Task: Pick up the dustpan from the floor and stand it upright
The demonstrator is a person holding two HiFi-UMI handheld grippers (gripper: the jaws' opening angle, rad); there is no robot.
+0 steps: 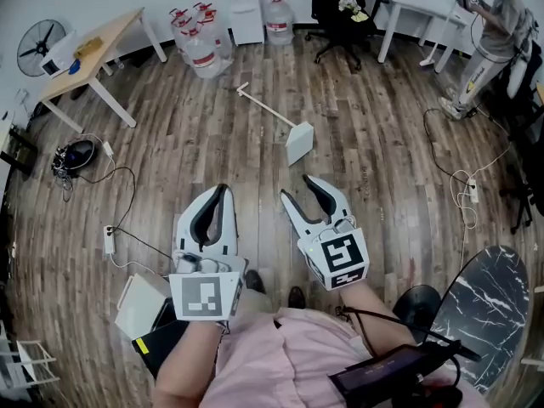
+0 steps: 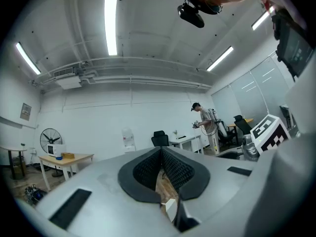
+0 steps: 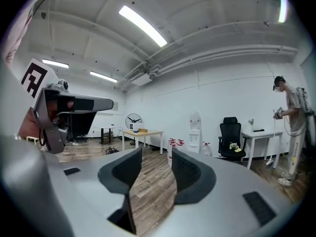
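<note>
The white long-handled dustpan (image 1: pixel 299 141) lies flat on the wooden floor (image 1: pixel 382 143), ahead of both grippers; the left gripper (image 1: pixel 223 192) has its fingers closed on nothing; the right gripper (image 1: pixel 299 188) has its fingers apart, empty.

No readable text, brand or number found. Marker cubes (image 1: pixel 205 296) behind the jaws of the left gripper (image 1: pixel 223 189) and right gripper (image 1: pixel 297 187) carry patterns only.

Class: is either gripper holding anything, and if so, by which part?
Nothing is held. The left gripper has its jaws together and empty, the right gripper apart and empty; the dustpan lies untouched on the floor.
</note>
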